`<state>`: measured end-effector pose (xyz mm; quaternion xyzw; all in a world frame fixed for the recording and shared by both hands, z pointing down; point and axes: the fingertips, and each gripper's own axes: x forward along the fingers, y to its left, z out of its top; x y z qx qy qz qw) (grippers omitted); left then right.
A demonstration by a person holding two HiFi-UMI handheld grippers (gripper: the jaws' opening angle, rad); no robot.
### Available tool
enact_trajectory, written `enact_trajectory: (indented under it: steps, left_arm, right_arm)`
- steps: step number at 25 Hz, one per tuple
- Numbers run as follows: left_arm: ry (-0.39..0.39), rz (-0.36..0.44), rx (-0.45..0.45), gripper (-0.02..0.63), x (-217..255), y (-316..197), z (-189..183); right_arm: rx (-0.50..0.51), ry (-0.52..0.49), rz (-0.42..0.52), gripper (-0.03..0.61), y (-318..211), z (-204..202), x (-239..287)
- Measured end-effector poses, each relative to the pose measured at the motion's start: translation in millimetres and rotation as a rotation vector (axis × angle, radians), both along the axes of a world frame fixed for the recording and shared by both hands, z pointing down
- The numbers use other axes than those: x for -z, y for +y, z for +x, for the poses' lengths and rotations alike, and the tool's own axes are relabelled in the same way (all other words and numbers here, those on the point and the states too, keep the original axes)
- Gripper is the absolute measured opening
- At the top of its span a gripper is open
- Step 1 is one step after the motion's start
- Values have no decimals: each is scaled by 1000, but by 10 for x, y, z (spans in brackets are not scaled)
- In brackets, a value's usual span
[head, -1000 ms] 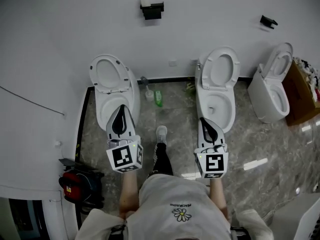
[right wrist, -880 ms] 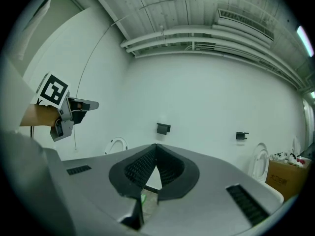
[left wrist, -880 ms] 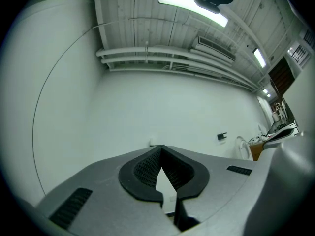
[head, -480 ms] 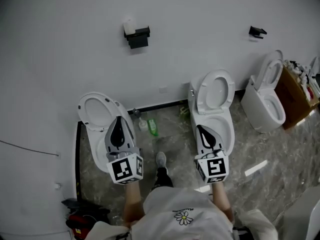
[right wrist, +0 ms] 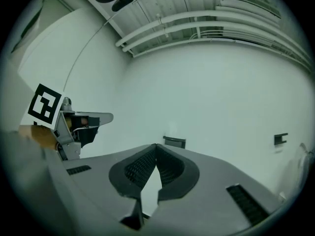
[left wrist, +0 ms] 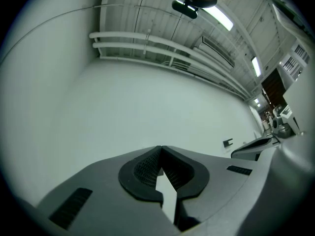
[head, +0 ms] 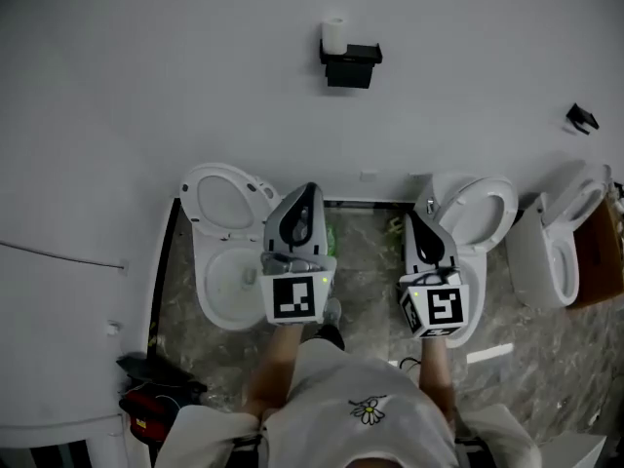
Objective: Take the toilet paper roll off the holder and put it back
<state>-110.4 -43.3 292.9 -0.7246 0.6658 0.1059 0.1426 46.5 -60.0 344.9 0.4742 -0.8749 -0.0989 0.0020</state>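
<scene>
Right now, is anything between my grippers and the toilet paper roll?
Nothing visible does: the left gripper and right gripper have open air up to the toilet paper roll atop its black holder.

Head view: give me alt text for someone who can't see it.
A person, seen from above, holds the left gripper and right gripper, both shut and empty, toward a white wall. A toilet paper roll stands on a black holder on that wall, above a row of open toilets.

Toilet paper roll (head: 334,35) upright atop black holder (head: 352,65) (wall-mounted); left hand-held gripper (head: 309,190), right hand-held gripper (head: 415,214) well below
</scene>
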Motion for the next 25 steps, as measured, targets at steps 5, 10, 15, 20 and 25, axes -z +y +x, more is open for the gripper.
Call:
enact_trajectory:
  steps: [5,10,15,20,25]
  left_arm:
    - [18,4,38,17,95,-603,-493]
    - [20,-9,33,18,62,-994,-725]
    - [39,-45,45,17,-127,-1085,-948]
    - [-4,-44,91,17,-222,-1266,-1190]
    - [-153,-74,146,17,-287,-957,-1402]
  right_arm:
    - [64,-10,23,10,-599,-540,155]
    - [55,-25,-24,11,-1030,-765,51]
    - [31,1,-70,10,-1137,-915,-104]
    - [30,22,-33,11,-1329,-1013,-18]
    - [104,-34,16,9,-1347,-1272,77]
